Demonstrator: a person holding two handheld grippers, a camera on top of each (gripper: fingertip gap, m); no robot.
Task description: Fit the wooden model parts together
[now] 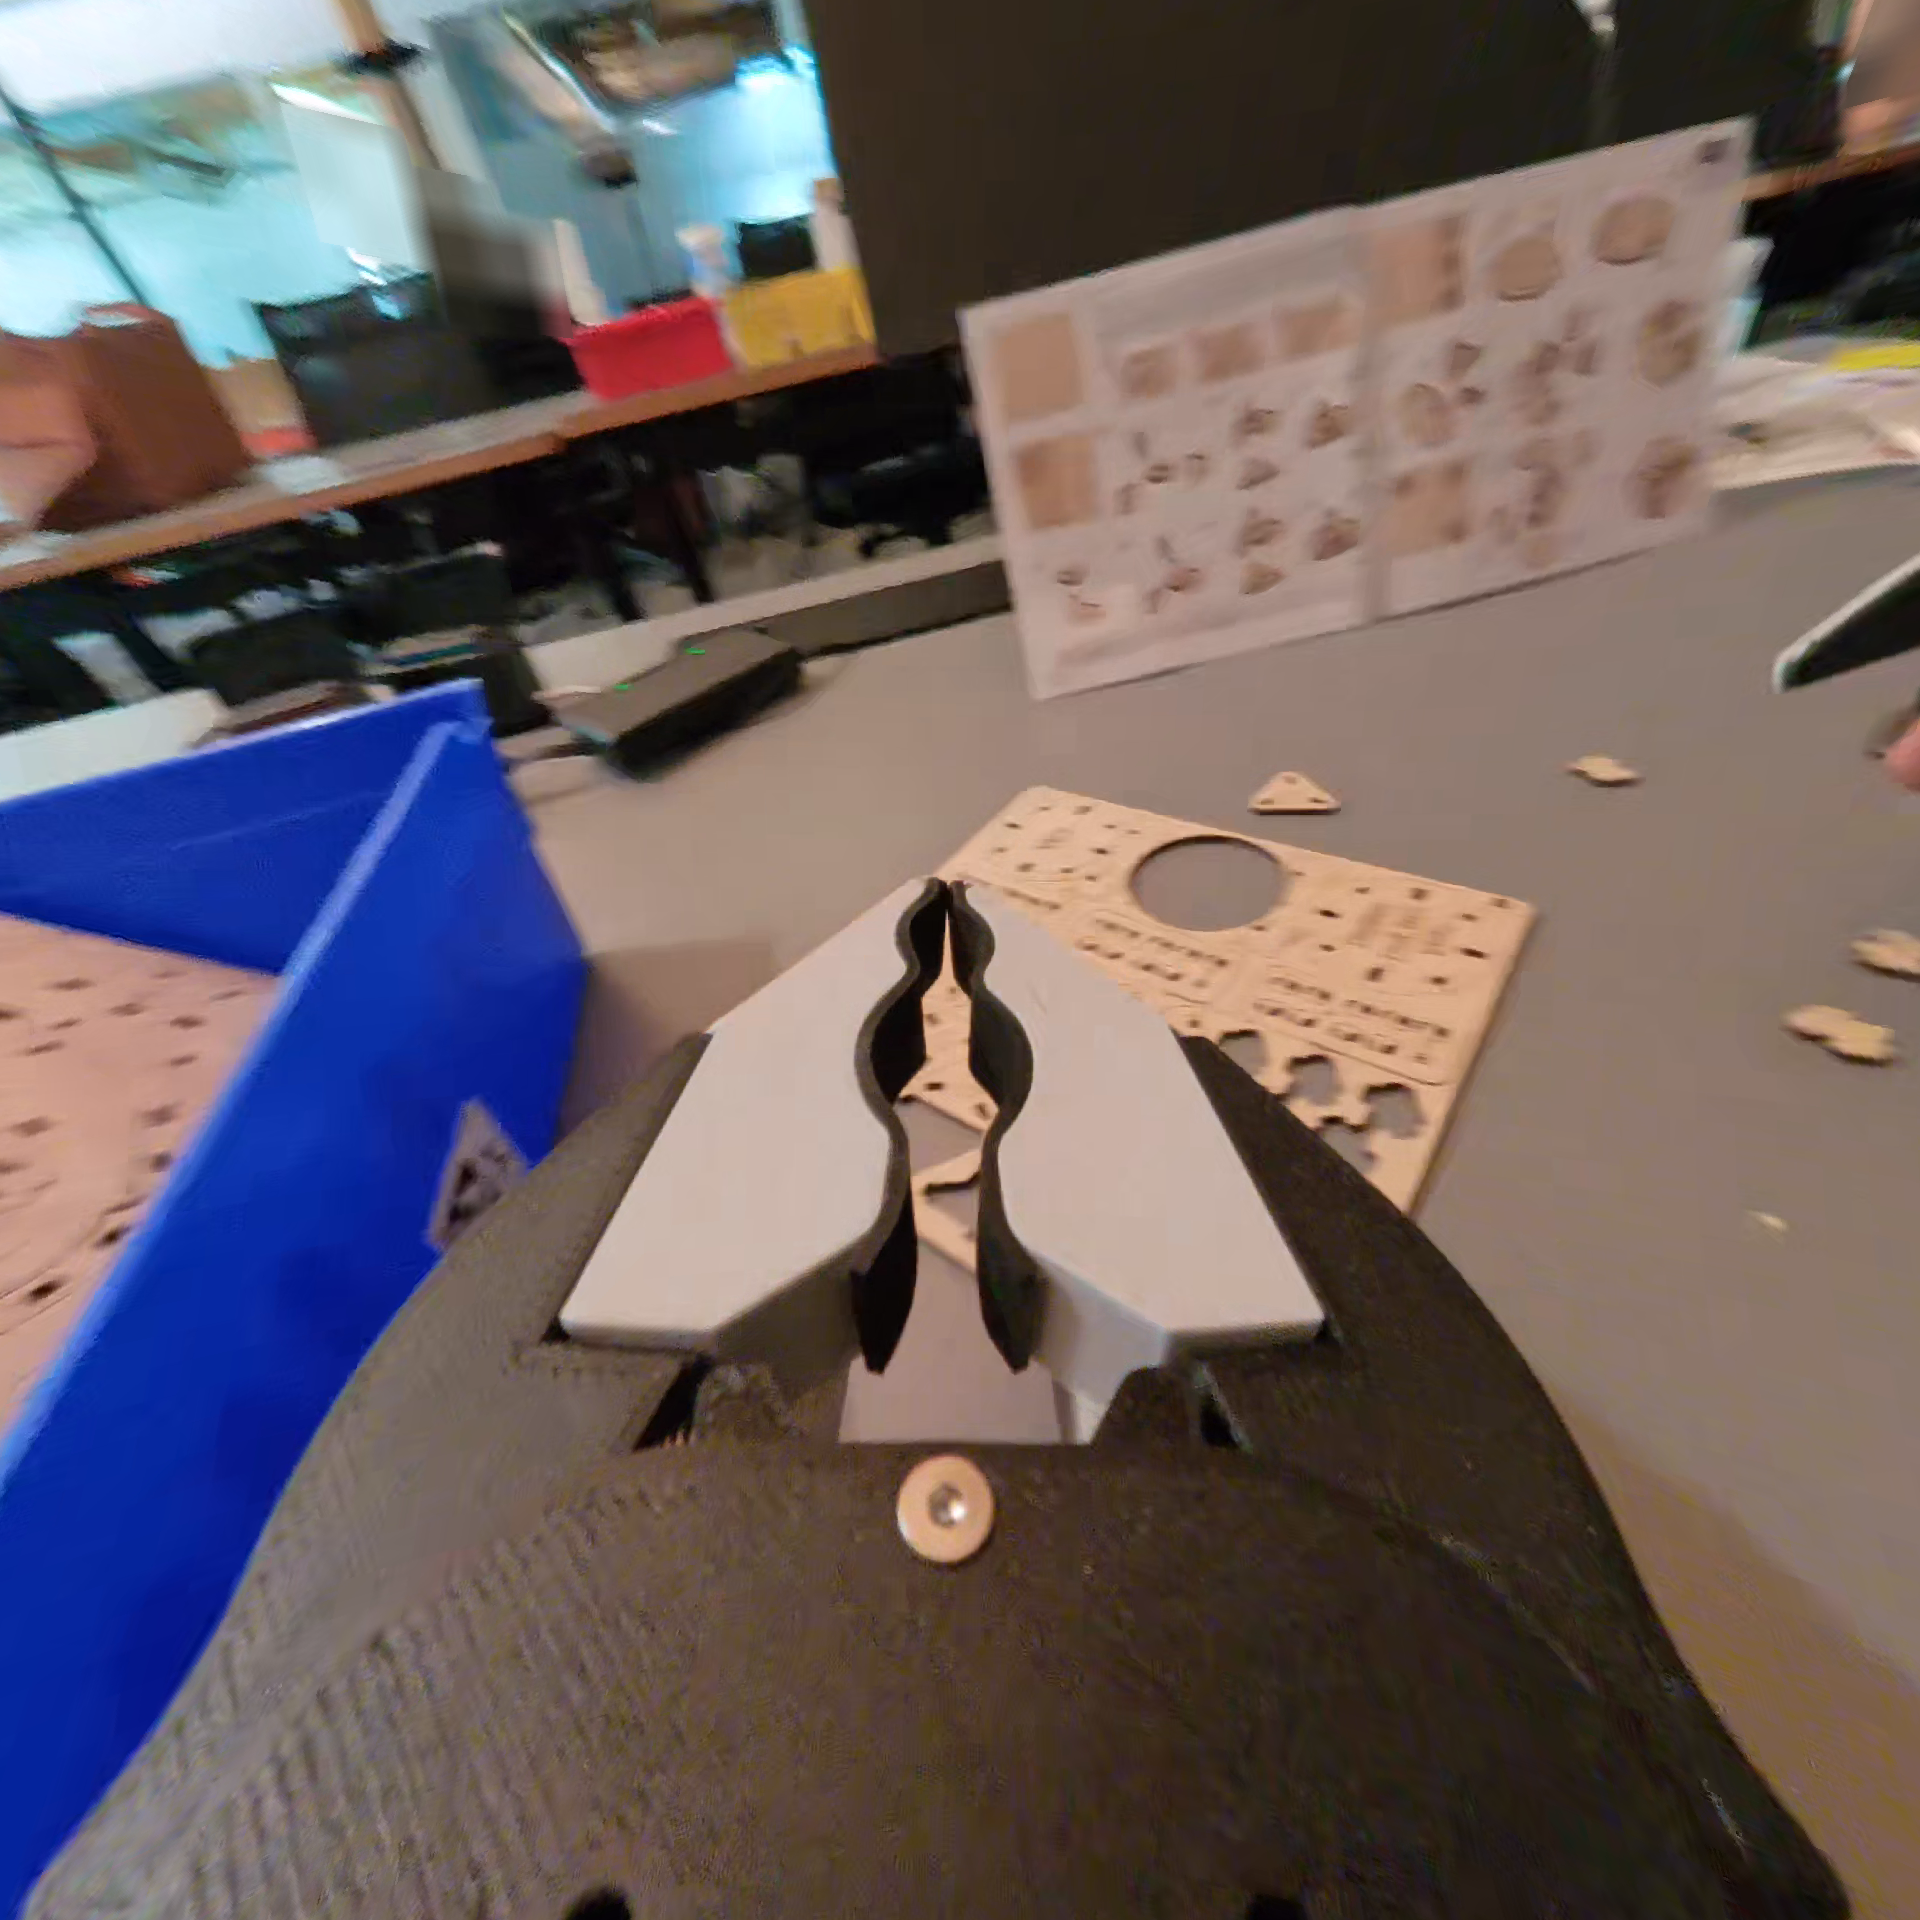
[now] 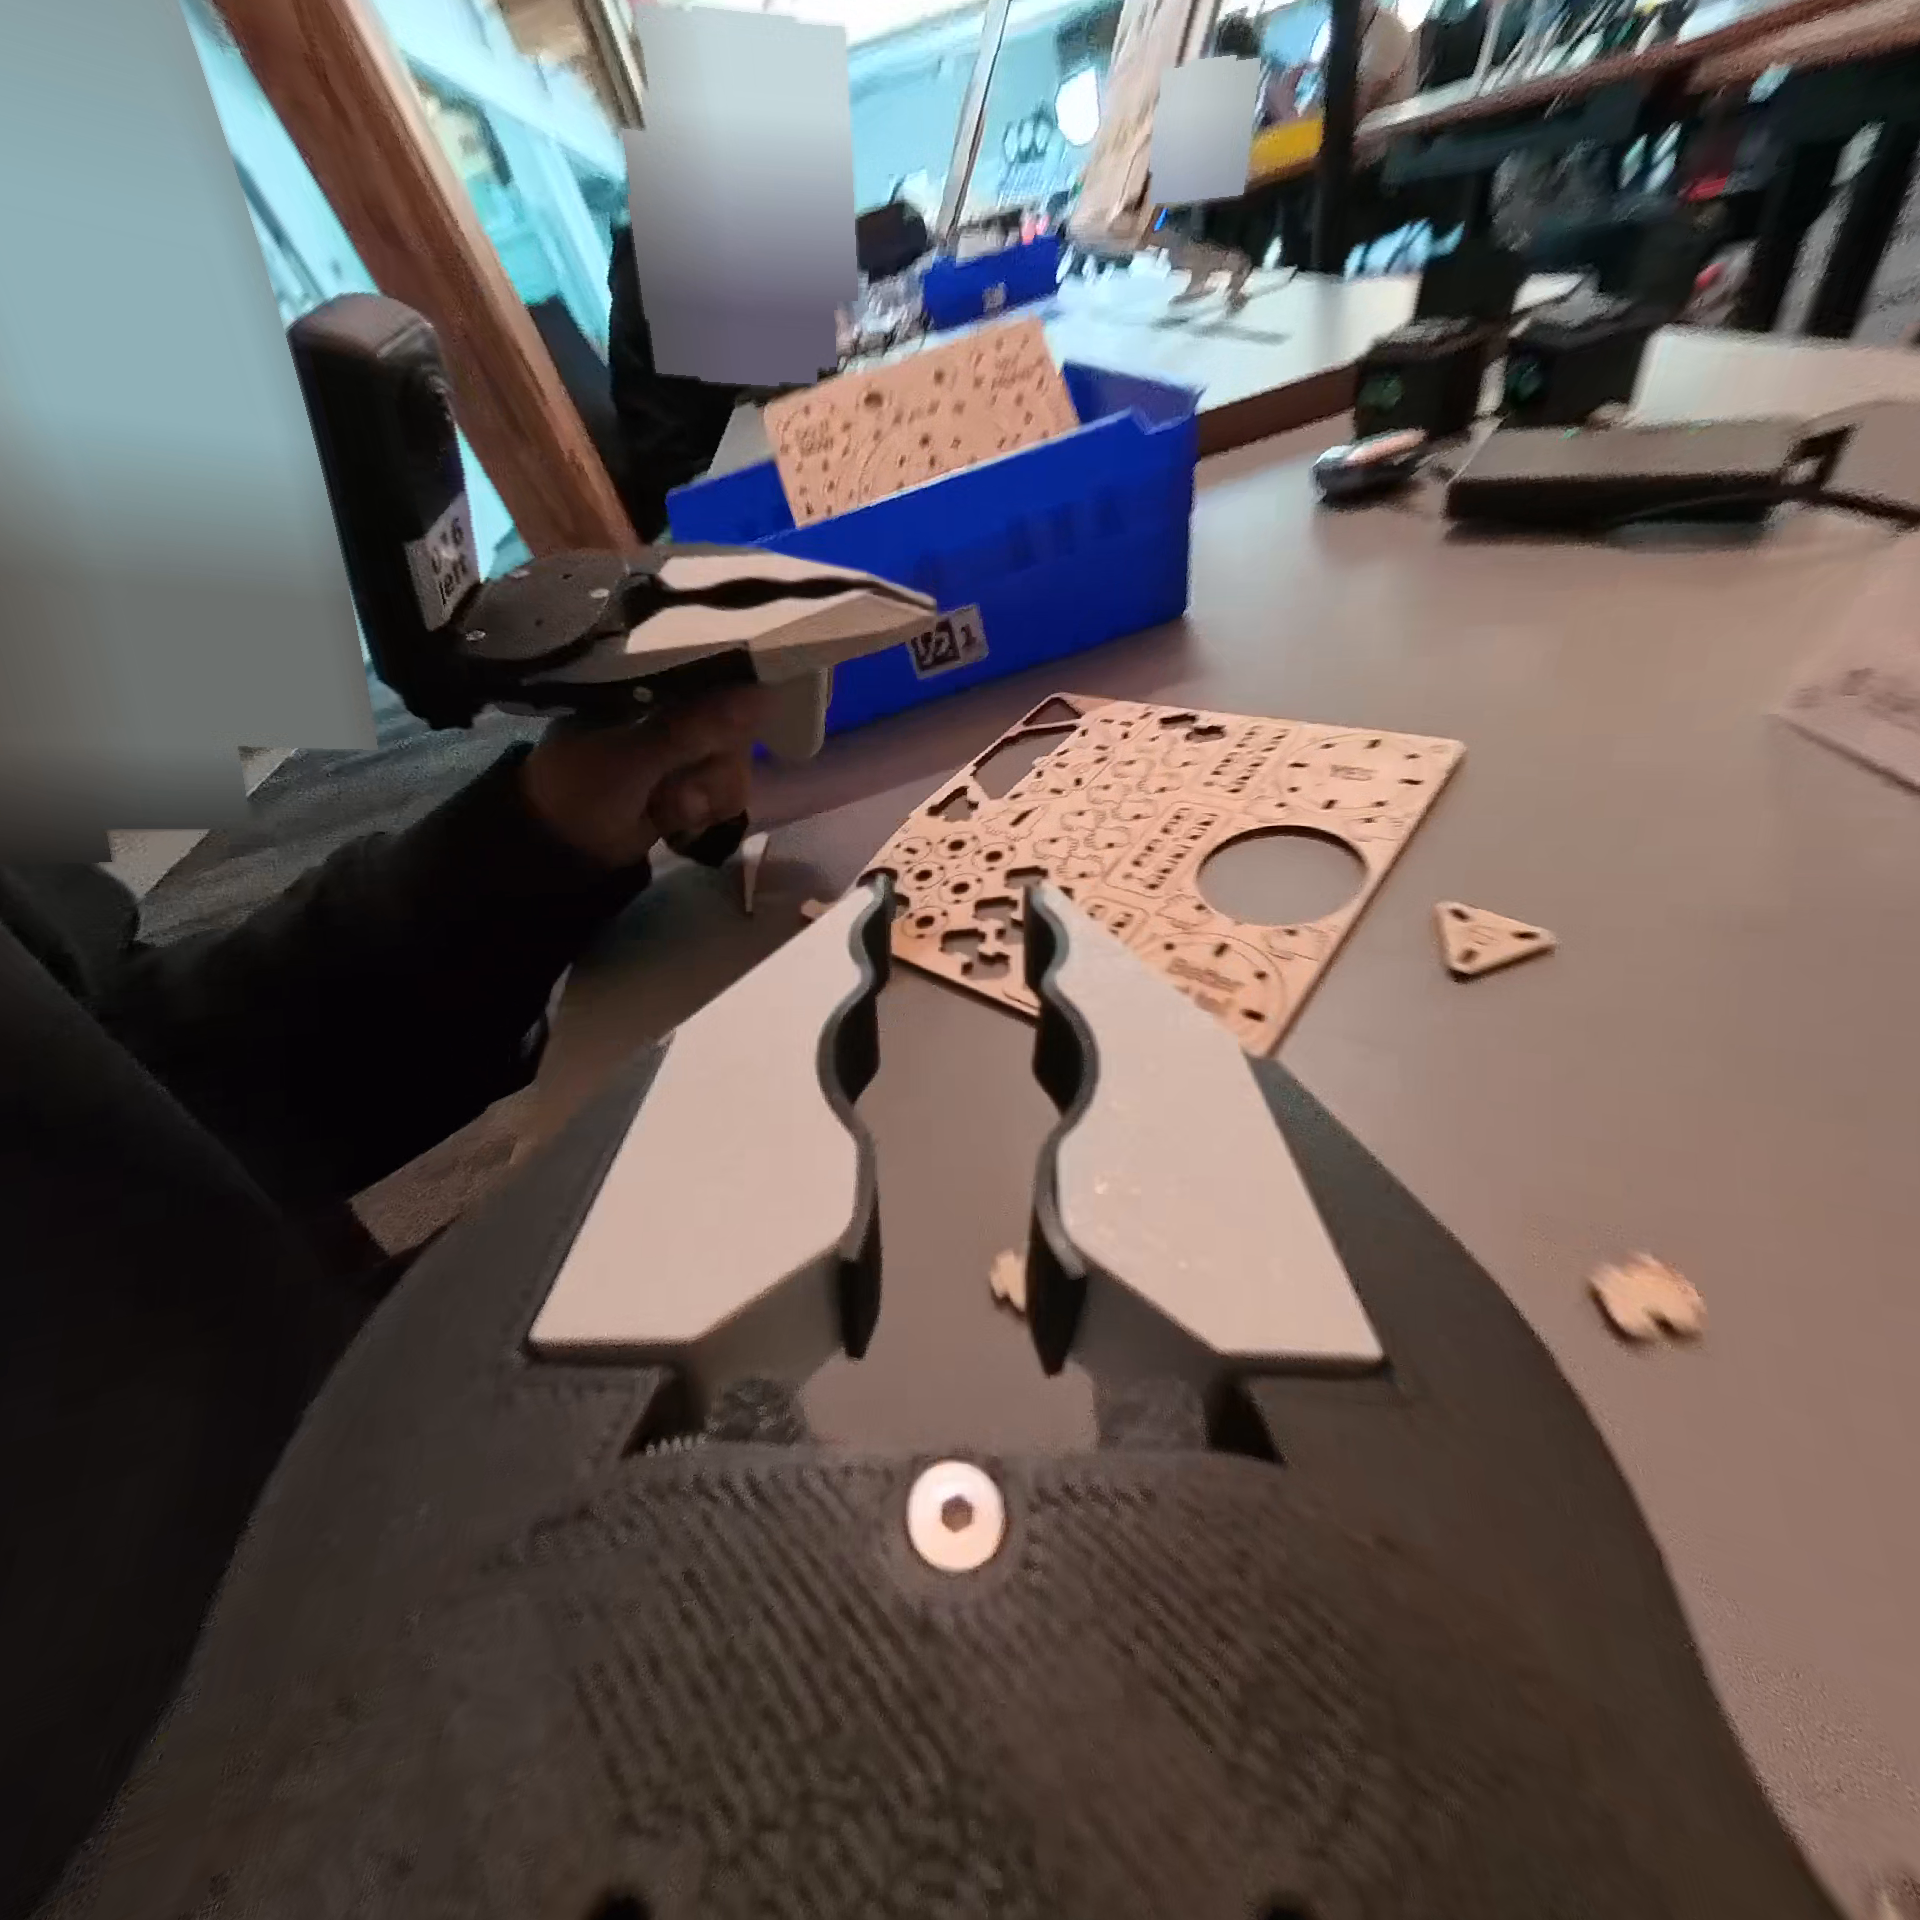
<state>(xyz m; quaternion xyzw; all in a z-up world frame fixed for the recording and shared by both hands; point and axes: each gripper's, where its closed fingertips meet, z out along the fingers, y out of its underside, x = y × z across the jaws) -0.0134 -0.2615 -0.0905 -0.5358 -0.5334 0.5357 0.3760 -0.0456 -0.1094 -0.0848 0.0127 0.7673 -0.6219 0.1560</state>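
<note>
One flat wooden sheet [image 2: 1174, 862] of laser-cut parts lies on the grey table [image 2: 1558, 1091], a round hole cut through it and several smaller shapes already punched out along one edge. Both grippers hover over its near side. The right gripper [image 2: 956, 904] stands released, its two fingertips apart with nothing between them, poised above the sheet's near corner where the punched-out gaps are. The left gripper [image 1: 951, 894] is clenched, its black pads meeting at the tips on nothing; in the right wrist view it shows raised above the table [image 2: 914, 613], held by a hand [image 2: 665, 779] in a dark sleeve, between the sheet and a blue bin [image 2: 987, 561].

Loose pieces lie about the sheet: a small wooden triangle [image 2: 1491, 938] with three slots just beside its far-right corner, a lobed wooden piece [image 2: 1647, 1304] nearer the right gripper, and a smaller scrap [image 2: 1006, 1280] seen between that gripper's fingers. Close under the hand, a thin pale piece [image 2: 750, 868] seems to stand on edge, though blur makes that uncertain.

The blue bin holds another wooden sheet [image 2: 920, 436] standing upright. A folded instruction leaflet [image 1: 1351, 416] stands beyond the flat sheet, and a black box [image 1: 696, 691] with green lights rests near the table's edge.
</note>
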